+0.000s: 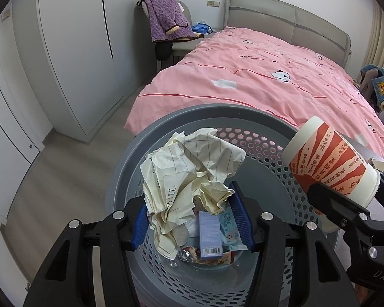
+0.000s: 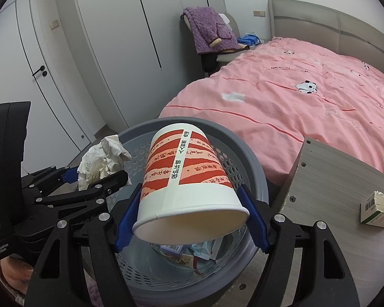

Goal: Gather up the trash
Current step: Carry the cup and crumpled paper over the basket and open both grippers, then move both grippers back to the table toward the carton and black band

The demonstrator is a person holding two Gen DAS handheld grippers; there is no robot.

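Note:
My left gripper (image 1: 188, 194) is shut on a crumpled sheet of cream lined paper (image 1: 192, 168) and holds it over the mouth of a grey perforated waste bin (image 1: 130, 158). In the right wrist view the paper (image 2: 102, 158) and left gripper (image 2: 98, 176) show at the left, above the bin's rim (image 2: 258, 168). My right gripper (image 2: 190, 189) is shut on a red-and-white paper cup (image 2: 189, 179), which is tilted with its open mouth towards the camera, over the same bin. The left wrist view shows that cup (image 1: 327, 163) at the right, between the right gripper's (image 1: 350, 184) black fingers.
A blue box (image 1: 210, 232) and several wrappers lie on the bin's floor. A pink-covered bed (image 1: 268, 76) stands behind the bin. A wooden tabletop (image 2: 332, 179) at the right carries a small torn box (image 2: 376, 212). A chair with a purple garment (image 1: 166, 18) and white wardrobes stand beyond.

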